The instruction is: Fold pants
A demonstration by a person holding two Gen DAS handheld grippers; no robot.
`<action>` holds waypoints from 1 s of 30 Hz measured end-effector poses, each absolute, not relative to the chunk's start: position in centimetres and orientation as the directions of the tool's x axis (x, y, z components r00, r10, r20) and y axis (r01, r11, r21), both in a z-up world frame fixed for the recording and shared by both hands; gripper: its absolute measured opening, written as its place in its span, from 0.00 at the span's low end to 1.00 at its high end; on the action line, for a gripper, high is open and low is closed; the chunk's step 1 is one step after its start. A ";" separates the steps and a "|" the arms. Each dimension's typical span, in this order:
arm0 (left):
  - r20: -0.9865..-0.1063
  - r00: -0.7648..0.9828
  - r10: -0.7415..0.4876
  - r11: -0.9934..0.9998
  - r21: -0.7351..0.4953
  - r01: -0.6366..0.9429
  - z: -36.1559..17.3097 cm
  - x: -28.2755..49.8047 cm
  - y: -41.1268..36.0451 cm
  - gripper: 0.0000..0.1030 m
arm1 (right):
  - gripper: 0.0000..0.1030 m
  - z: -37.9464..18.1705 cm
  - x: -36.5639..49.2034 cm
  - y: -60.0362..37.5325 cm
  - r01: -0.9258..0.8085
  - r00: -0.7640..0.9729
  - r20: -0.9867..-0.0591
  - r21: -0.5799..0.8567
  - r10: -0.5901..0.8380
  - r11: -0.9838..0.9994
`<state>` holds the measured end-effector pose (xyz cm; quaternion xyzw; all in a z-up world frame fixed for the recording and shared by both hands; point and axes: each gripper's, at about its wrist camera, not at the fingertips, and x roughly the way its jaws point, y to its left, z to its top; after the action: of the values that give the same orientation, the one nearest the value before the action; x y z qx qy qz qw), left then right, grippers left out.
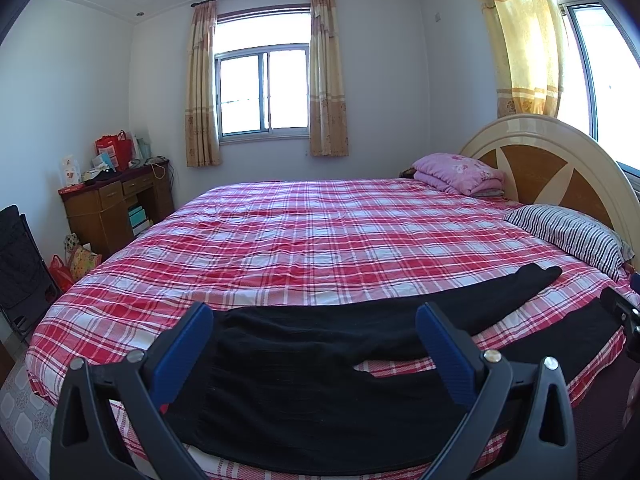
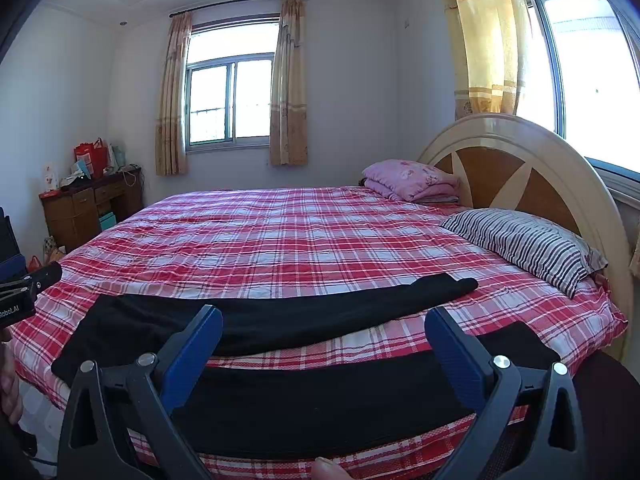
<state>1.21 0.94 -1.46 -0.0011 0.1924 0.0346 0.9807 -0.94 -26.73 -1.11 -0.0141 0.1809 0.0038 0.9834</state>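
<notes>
Right at the near edge of the bed, both claws hang above the pants and nothing is gripped yet. The left claw (image 1: pixel 314 332) is spread wide, its blue fingers (image 1: pixel 188 344) apart over the waist end, with no cloth between them that I can make out. The right claw (image 2: pixel 324 338) is just as wide open, poised over the near leg; whether its tips brush the fabric I can't say from here.

The black pants (image 1: pixel 304 392) lie flat along the front edge of the plaid bedsheet (image 1: pixel 304 240), waist to the left, the two legs splayed apart toward the right with a wedge of sheet showing between them. So by my reckoning the folding hasn't begun: the pants are laid out and smoothed, and every fold is left to do, most likely starting with bringing one leg onto the other.

Farther back, a striped pillow (image 2: pixel 524 244) rests near the headboard (image 2: pixel 500 160), well clear of the pants, with a folded pink quilt (image 2: pixel 412 180) beyond it.
</notes>
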 end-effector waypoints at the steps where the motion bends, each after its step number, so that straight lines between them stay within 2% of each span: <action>1: -0.378 0.923 0.068 0.998 0.011 -0.069 -1.4 1.2 1.0 1.00 | 0.99 -1.1 -0.9 -26.7 -0.013 0.934 -0.357 -0.026 0.003 1.000; 22: -0.389 0.918 0.073 0.997 0.010 -0.075 -1.8 1.5 1.2 1.00 | 0.99 -1.7 -0.7 -26.5 -0.022 0.927 -0.375 -0.030 0.009 0.999; 30: -0.419 0.904 0.083 0.996 0.015 -0.085 -2.9 2.4 1.0 1.00 | 0.99 -2.8 0.0 -26.6 -0.027 0.915 -0.404 -0.036 0.010 0.999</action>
<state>2.39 1.01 -2.86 -0.0019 0.2144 0.0429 0.9758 0.00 -26.60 -2.76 -0.0204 0.2064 0.0096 0.9782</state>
